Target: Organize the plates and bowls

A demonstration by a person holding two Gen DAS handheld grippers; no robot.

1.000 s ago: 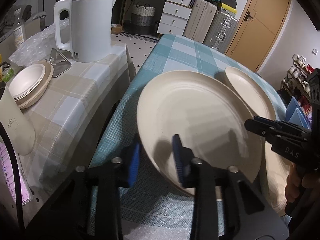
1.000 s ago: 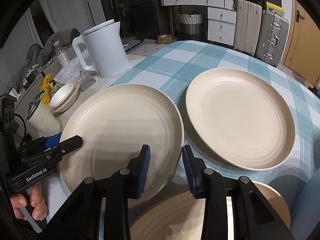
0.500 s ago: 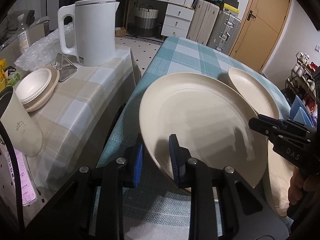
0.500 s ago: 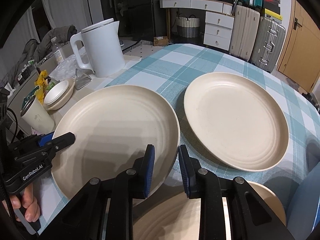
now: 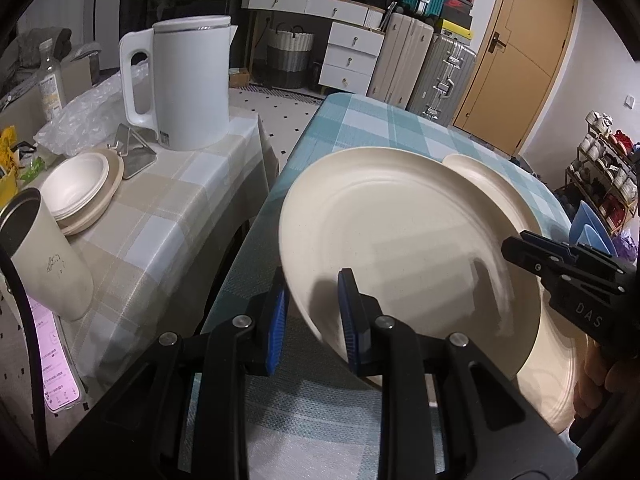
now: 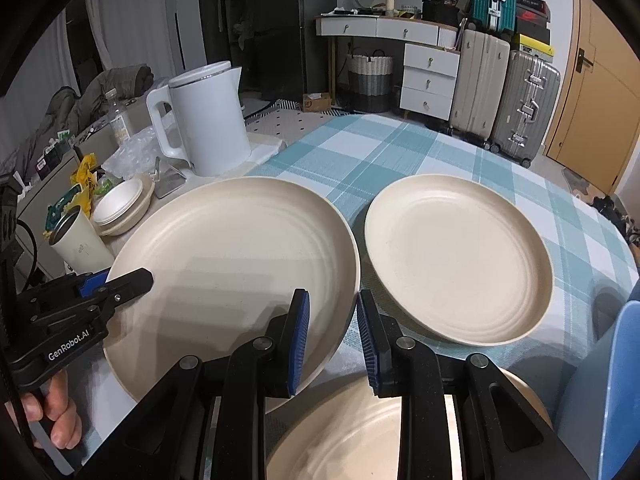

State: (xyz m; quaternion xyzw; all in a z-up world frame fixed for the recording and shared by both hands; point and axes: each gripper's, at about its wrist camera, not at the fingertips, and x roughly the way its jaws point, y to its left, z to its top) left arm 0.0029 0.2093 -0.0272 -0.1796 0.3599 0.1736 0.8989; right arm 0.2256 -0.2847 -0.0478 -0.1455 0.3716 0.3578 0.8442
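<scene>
Both of your grippers are now carrying the big plate higher than a second ago: it is sitting clear of the checked tablecloth and the jaws are standing narrower than they were. Going left to right, your left gripper is clenching the plate's left rim, one blue pad under the edge and one on the inner face. Next, the plate itself is hanging tilted between your two hands, its left edge out over the gap beside the side table where the stacked bowls are waiting. Your right gripper is pinching the near right rim, likewise one pad on either side of the edge.

Further right, a second plate is lying flat on the cloth just beside the held one, their rims nearly meeting. A third plate is sitting nearest you, under the right gripper. I judge that the coming move turns on this: the second plate lies to the right and slightly far of what you are holding, so your right hand is leading any stacking onto it.
</scene>
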